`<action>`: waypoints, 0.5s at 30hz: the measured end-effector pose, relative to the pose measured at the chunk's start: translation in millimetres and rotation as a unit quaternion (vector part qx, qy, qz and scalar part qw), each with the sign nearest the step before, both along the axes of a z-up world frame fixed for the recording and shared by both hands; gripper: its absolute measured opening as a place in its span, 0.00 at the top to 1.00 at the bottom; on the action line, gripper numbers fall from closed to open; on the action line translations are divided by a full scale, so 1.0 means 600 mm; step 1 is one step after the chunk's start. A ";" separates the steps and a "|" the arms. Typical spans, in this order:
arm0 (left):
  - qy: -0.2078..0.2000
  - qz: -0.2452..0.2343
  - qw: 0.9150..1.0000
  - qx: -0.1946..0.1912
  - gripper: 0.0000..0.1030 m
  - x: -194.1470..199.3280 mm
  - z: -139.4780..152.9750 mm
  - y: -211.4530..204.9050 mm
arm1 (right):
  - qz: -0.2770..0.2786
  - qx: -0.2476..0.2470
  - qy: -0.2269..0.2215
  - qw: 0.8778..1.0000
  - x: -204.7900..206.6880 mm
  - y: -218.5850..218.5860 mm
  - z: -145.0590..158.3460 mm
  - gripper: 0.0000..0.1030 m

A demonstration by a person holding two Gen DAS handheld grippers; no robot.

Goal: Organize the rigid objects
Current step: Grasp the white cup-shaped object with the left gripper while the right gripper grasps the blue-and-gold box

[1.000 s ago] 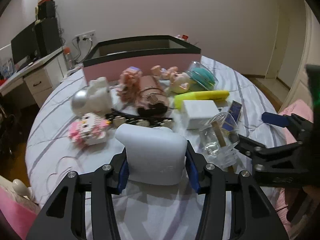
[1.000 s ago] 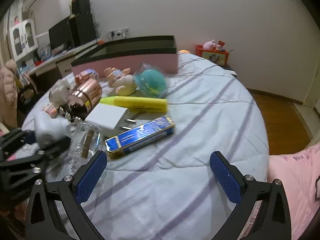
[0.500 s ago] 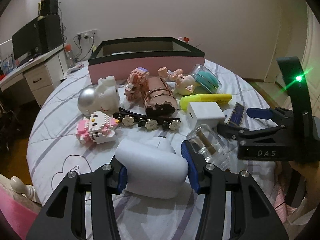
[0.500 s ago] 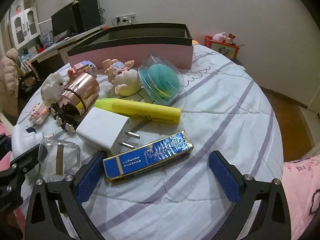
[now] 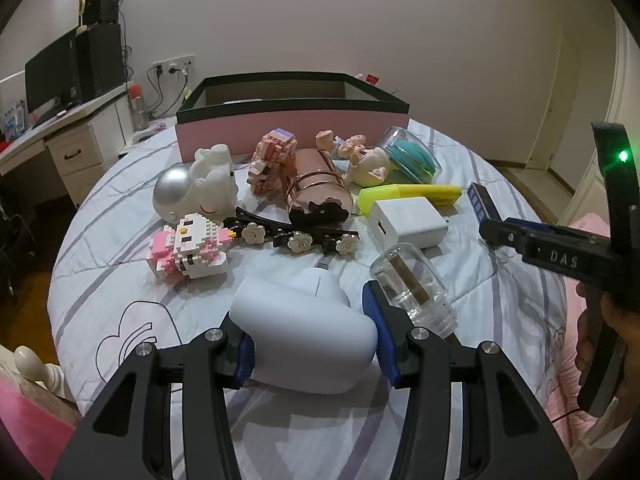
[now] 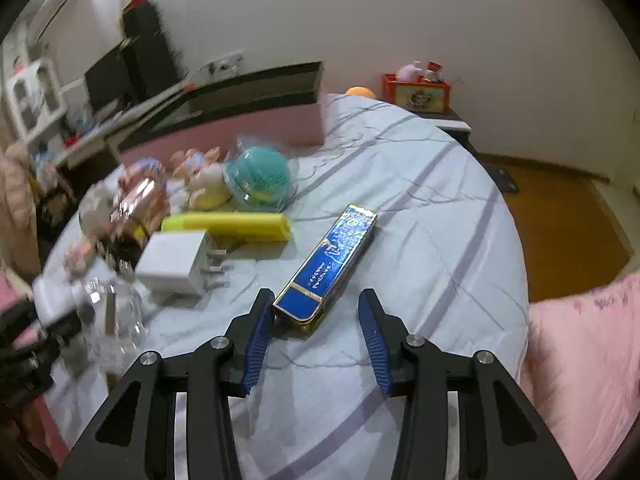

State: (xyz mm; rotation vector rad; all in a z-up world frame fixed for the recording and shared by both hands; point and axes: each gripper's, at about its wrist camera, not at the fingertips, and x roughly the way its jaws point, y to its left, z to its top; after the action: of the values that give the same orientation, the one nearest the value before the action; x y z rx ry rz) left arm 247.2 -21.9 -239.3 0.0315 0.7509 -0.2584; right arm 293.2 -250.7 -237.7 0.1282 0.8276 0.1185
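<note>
In the left wrist view we see our left gripper (image 5: 310,338) at the bottom centre of the frame, its blue pads pressed on both sides of a smooth white rounded device (image 5: 306,334), which it holds just above a pale striped bedsheet (image 5: 120,280).

Just right of that gripper lies a clear glass jar (image 5: 412,280) on its side. Across the middle of the frame sit a white charger block (image 5: 408,220), a yellow highlighter (image 5: 408,196), a copper-coloured cylinder (image 5: 320,192), a black hair clip with white flowers (image 5: 296,236), a pink and white brick figure (image 5: 190,246) and a white and silver figurine (image 5: 196,186). Behind them, at upper centre, stands an open pink box with a dark rim (image 5: 292,128). At the right edge a hand (image 5: 600,344) grips the handle of the other tool.

In the right wrist view, which is blurred on its left side, our right gripper (image 6: 316,338) fills the bottom centre. Its jaws are closing. The near end of a shiny blue rectangular case with gold edging (image 6: 332,260) lies between the fingers, close to the left pad; the right pad stands clear of it. The case rests on the sheet, slanting toward the upper right. To its left are the charger block (image 6: 176,266) and the highlighter (image 6: 228,226), with a teal object in a clear dome (image 6: 260,178) above them.
</note>
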 end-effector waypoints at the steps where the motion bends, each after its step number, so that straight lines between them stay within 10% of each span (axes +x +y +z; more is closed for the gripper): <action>1: -0.001 0.000 1.000 0.003 0.53 0.000 0.000 -0.001 | -0.006 0.001 -0.001 1.000 0.002 -0.002 0.000 0.43; 8: 0.000 -0.007 1.000 -0.003 0.50 -0.011 -0.006 0.007 | -0.026 -0.060 0.012 0.998 0.049 0.021 -0.005 0.41; 15: 0.000 -0.007 1.000 -0.001 0.50 -0.008 -0.013 0.011 | 0.002 -0.091 -0.002 0.996 0.036 0.027 -0.003 0.80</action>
State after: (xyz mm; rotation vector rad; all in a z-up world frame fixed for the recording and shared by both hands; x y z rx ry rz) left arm 242.2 -15.1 -246.8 0.0353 0.7499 -0.2720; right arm 314.6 -234.6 -239.6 -0.0462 0.8317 0.0467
